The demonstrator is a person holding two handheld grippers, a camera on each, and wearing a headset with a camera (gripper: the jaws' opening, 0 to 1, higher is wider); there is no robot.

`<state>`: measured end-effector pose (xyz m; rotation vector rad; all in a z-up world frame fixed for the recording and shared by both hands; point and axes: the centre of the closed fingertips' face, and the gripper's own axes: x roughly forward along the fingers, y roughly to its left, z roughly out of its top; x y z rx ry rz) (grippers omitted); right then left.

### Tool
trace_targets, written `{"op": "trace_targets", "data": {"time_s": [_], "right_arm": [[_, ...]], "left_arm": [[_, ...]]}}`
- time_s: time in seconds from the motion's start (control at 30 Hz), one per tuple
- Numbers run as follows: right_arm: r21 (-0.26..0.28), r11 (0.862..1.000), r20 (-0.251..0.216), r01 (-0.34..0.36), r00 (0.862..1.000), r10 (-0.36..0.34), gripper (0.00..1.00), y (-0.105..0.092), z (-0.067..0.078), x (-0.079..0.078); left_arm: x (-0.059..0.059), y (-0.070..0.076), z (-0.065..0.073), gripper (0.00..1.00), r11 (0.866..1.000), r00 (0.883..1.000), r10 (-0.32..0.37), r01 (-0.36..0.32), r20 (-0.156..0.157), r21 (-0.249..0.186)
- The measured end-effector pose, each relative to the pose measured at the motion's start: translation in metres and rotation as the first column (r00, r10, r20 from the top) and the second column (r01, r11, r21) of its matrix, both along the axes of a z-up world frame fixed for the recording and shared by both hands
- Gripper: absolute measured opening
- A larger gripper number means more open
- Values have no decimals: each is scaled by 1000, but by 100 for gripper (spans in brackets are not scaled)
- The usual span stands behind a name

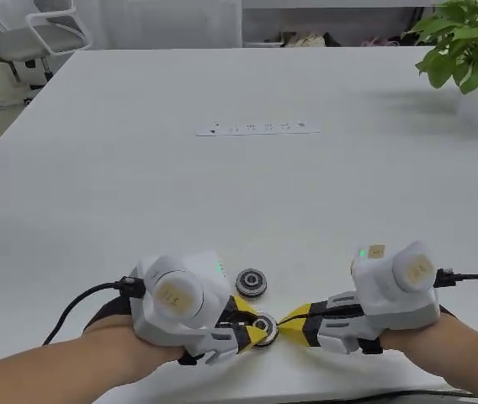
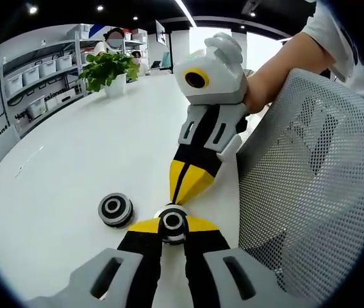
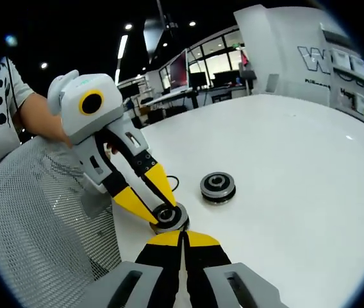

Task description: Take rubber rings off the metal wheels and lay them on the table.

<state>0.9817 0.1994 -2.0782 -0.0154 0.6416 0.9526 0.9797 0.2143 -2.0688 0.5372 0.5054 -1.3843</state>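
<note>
The white bench [image 1: 239,194] takes up most of the head view. A grey mesh chair back [image 2: 310,186] stands close against its near edge, beside both tools. A leafy potted plant [image 1: 462,42] sits at the far right corner of the bench, and a white office chair [image 1: 33,34] stands beyond the far left corner.

The left claw [image 1: 257,332] reaches in from the left at the near edge. Its yellow-tipped jaws pinch the near wheel [image 2: 173,221], one tip on each side, and the wheel lies flat on the bench. The right claw [image 3: 182,239] comes in from the opposite side with its jaws pressed together into a single point. That point touches the rim of the same wheel. I cannot tell whether any rubber is caught between its tips.

A long white power strip [image 1: 257,128] lies across the middle of the bench, well apart from the work.

The second wheel [image 1: 251,283] lies flat on the bench just beyond the near one, apart from both claws. Its black rubber ring [image 2: 103,215] is still seated around the metal hub. The near wheel also shows a dark band around its bright centre.
</note>
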Motion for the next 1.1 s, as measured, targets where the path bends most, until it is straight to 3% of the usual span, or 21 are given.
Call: {"op": "trace_targets", "data": {"time_s": [0.1,0.17,0.4,0.47,0.8,0.87,0.9,0.93,0.97,1.0,1.03,1.1], "right_arm": [[-2,1000,6,-4,1000,4,0,2,1,-1],[32,999,-8,11,1000,-11,0,2,4,0],[55,998,-18,24,1000,-23,0,3,7,-1],[22,1000,12,4,1000,-4,0,4,8,-2],[71,997,-28,-10,1000,12,0,12,14,-4],[94,995,-25,-37,999,40,0,19,18,-7],[158,984,-16,-77,997,80,0,30,27,-11],[199,979,17,-41,999,38,0,32,37,-3],[93,992,14,-79,997,78,0,23,25,-8],[86,993,26,-85,996,83,0,22,25,-7],[110,991,8,-72,997,72,0,25,25,-8],[102,993,5,-62,998,61,0,21,20,-8]], "left_arm": [[0,0,0,8,1000,1000,2,-2,2,2],[0,0,0,8,1000,1000,0,0,10,4],[0,-2,0,8,1000,1000,12,-12,17,8],[0,-2,0,8,1000,1000,11,-11,20,8],[1,-3,0,8,1000,1000,13,-13,21,10],[1,-3,0,8,1000,1000,15,-15,20,9],[1,-4,0,8,1000,1000,15,-15,20,8],[1,-4,0,8,1000,1000,14,-15,22,9],[1,-4,0,8,1000,1000,16,-16,20,7],[1,-4,0,8,1000,1000,16,-16,19,5],[1,-4,0,8,1000,1000,16,-16,18,5],[2,-4,0,8,1000,1000,16,-16,18,6]]}}
